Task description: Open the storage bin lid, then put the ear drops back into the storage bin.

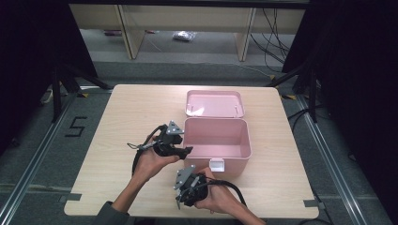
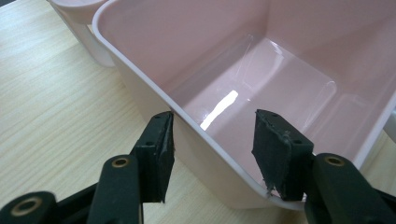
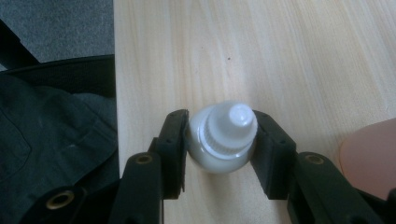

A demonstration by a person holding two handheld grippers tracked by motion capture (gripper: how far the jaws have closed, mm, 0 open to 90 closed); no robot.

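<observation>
Right claw (image 3: 219, 140) sits nearest the person, low over the tabletop (image 1: 117, 112) close to its near edge, jaws closed on a small white bottle (image 3: 223, 137): pads pinch the body from both sides, ribbed cap pointing straight at the gripper camera, so the bottle's long axis runs along the jaws, not across them. In the high view the right claw (image 1: 180, 199) points down and back toward the person, away from the box; the bottle itself is too small to make out there. Just beyond and to its right sits the pink box (image 1: 217, 140), open and empty, white latch (image 1: 216, 165) on its near wall facing the right hand. Left claw (image 1: 187, 150) is at the box's left wall, jaws wide open and straddling the rim, one pad outside, one inside, nothing gripped yet (image 2: 215, 135). Lid (image 1: 215, 103) lies flat just behind the box. Key relation as I read it: the box opening lies forward-right of the bottle, so the right hand would need to swing round and lift over the near wall.
</observation>
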